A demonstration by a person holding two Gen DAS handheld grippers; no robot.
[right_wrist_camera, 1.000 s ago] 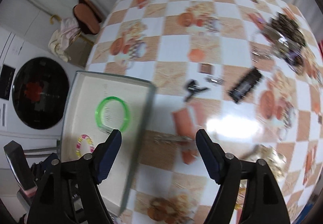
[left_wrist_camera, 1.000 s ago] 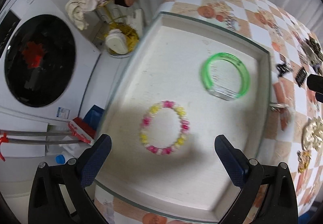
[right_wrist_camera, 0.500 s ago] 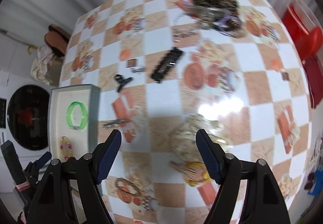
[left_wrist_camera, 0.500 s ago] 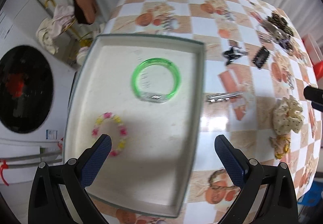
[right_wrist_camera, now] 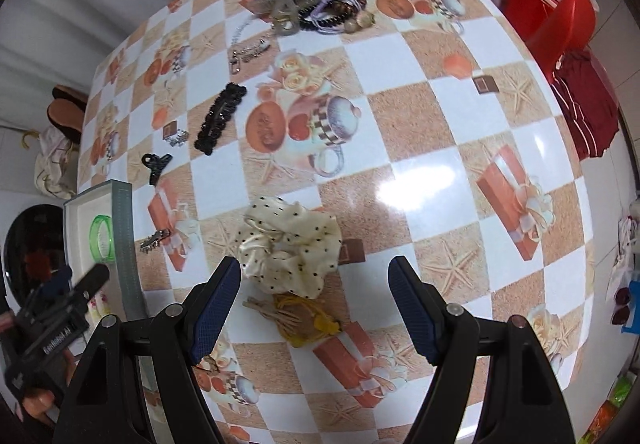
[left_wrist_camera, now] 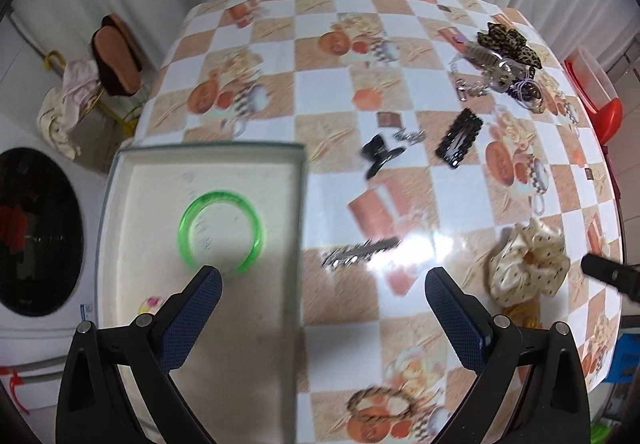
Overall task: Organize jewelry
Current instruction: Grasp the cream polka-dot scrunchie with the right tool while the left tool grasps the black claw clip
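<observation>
A shallow grey tray (left_wrist_camera: pixel 298 228) (right_wrist_camera: pixel 122 244) lies at the table's left edge and holds a green bangle (left_wrist_camera: pixel 222 230) (right_wrist_camera: pixel 100 236) and a pink-and-yellow bead bracelet (left_wrist_camera: pixel 149 303), mostly hidden by a finger. My left gripper (left_wrist_camera: pixel 322 298) hangs open and empty over the tray's right rim. A silver hair clip (left_wrist_camera: pixel 360 250) (right_wrist_camera: pixel 154 240) lies just right of the tray. My right gripper (right_wrist_camera: pixel 314 290) is open and empty above a cream dotted scrunchie (right_wrist_camera: pixel 290 244) (left_wrist_camera: pixel 528 264) and a yellow tangle (right_wrist_camera: pixel 306 318).
Farther back lie a small black claw clip (left_wrist_camera: pixel 378 158) (right_wrist_camera: pixel 156 164), a long black clip (left_wrist_camera: pixel 460 142) (right_wrist_camera: pixel 220 118) and a heap of hair ties, chains and a leopard scrunchie (left_wrist_camera: pixel 500 60) (right_wrist_camera: pixel 312 0). A washing machine (left_wrist_camera: pixel 36 232) stands left of the table, red bins (right_wrist_camera: pixel 548 0) right.
Both grippers have swept rightwards across the table. The left view has left the tray's middle for its right rim; the right view went from the tray's edge to the cream scrunchie. Both stayed open.
</observation>
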